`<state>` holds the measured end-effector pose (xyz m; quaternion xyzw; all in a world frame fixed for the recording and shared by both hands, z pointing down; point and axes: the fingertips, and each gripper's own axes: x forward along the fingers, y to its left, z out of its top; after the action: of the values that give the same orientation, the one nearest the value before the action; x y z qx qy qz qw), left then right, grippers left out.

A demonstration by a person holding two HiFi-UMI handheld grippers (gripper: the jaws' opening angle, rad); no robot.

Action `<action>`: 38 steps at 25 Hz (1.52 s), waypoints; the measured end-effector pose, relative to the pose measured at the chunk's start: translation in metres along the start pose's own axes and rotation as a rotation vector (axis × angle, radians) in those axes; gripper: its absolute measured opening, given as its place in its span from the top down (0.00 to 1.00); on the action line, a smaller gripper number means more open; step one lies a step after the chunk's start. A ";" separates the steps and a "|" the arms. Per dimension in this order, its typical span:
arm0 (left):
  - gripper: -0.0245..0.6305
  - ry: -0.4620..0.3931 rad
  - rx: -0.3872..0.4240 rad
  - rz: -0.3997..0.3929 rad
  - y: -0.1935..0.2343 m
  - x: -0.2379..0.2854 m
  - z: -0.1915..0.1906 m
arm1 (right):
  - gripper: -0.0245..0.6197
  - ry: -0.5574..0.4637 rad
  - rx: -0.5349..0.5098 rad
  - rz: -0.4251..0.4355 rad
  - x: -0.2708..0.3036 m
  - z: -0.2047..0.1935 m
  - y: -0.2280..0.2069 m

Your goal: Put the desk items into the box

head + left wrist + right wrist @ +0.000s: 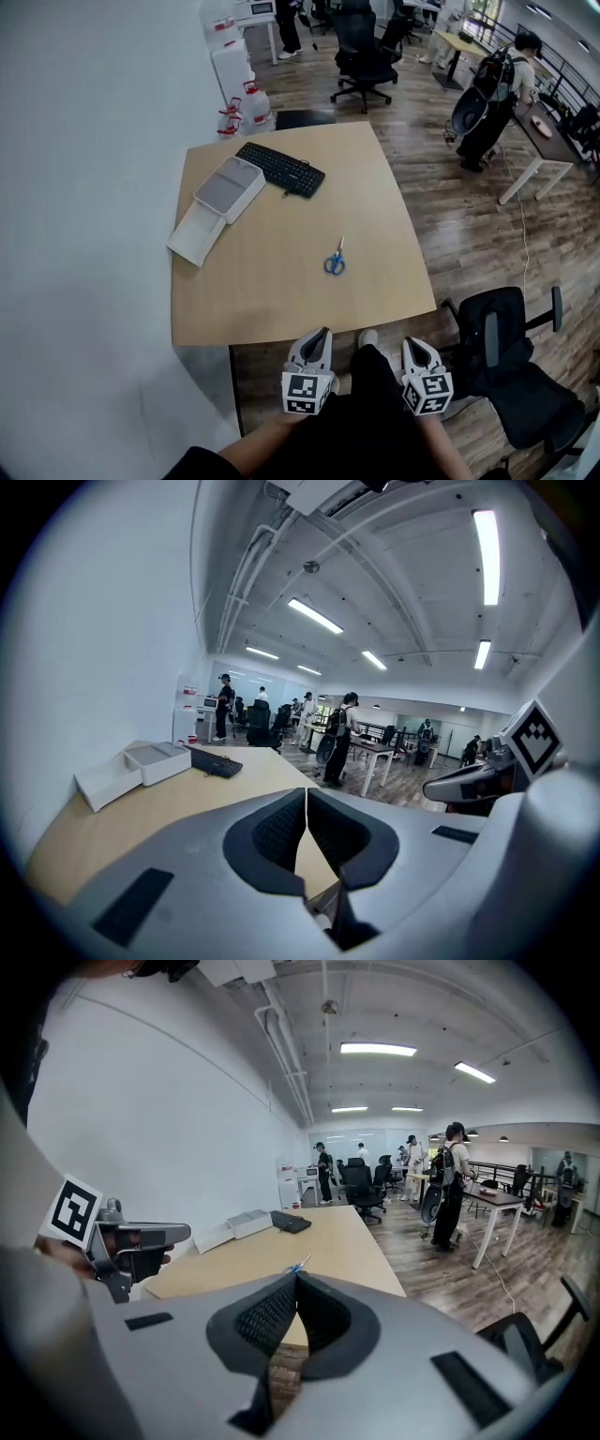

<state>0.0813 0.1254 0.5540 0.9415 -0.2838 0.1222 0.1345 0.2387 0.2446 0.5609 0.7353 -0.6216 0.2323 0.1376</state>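
Wooden desk [281,300]: blue-handled scissors [335,262] lie flat mid-desk, well apart from white box [228,187] at far-left w/ lid [192,239] open beside it; black keyboard [281,169] just beside box. Left gripper [321,336] + right gripper [412,345] off desk's near edge, both jaws clenched, nothing between
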 end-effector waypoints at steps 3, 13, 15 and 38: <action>0.93 -0.011 -0.013 0.043 0.018 0.000 0.003 | 0.87 0.023 0.021 0.047 0.022 -0.001 0.010; 0.93 0.068 -0.032 0.169 0.067 0.027 -0.007 | 0.87 0.054 0.012 0.169 0.118 0.001 0.027; 0.93 0.079 -0.033 0.183 0.080 0.041 -0.004 | 0.87 0.070 0.015 0.196 0.143 -0.002 0.029; 0.93 0.321 -0.091 0.342 0.164 0.135 -0.016 | 0.69 0.372 0.306 0.176 0.377 -0.048 0.033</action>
<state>0.0953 -0.0687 0.6406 0.8413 -0.4193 0.2783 0.1973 0.2436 -0.0590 0.7922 0.6353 -0.6048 0.4661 0.1160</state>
